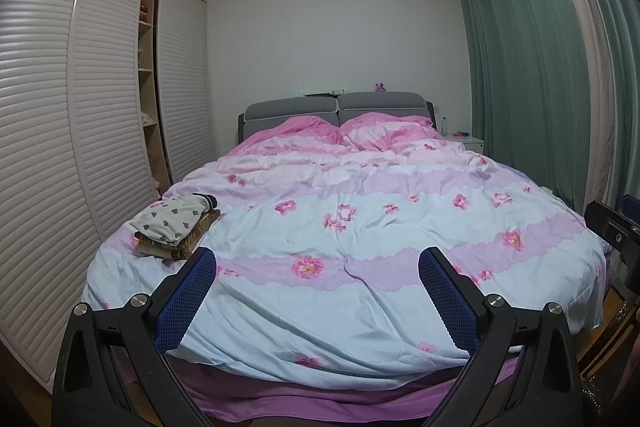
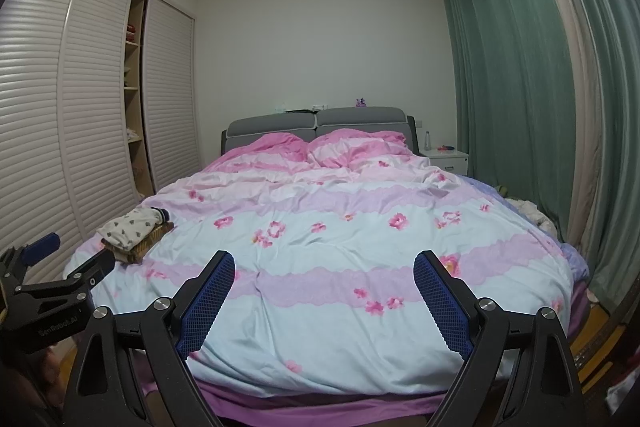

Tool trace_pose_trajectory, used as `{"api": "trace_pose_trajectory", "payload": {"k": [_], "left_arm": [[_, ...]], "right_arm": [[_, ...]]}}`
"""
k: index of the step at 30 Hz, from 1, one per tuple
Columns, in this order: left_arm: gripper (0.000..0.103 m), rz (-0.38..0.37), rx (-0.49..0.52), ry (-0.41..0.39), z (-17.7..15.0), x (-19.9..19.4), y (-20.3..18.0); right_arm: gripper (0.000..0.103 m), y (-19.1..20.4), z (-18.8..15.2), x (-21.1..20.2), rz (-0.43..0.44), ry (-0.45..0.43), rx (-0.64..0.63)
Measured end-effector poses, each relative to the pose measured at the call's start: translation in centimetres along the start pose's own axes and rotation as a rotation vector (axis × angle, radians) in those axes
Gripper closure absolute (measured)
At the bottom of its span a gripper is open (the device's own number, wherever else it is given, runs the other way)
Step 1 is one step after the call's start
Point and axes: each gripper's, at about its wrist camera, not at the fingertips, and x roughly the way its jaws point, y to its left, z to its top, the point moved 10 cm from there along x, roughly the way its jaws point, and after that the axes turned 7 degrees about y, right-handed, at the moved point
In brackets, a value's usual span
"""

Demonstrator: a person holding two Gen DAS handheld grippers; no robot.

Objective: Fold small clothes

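Right wrist alone shows left gripper [image 2: 70, 259] — empty.

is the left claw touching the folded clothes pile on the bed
Apart. The left wrist view shows the left claw open above the quilt, with the folded clothes pile lying farther off to its left, bare quilt between them.

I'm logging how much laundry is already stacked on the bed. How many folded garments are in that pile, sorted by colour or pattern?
White garment with dark heart print: 1, on top
Brown striped garment: 1 at least, underneath; its layers can't be separated
Total: 2 visible, on the floral duvet near its left edge
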Motion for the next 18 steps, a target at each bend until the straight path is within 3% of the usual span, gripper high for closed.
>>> {"api": "trace_pose_trajectory", "payload": {"k": [18], "left_arm": [[0.000,0.026,0.000,0.016,-0.52,0.32,0.28]], "right_arm": [[0.011,0.01,0.03,-0.02,-0.001,-0.002,0.000]]}}
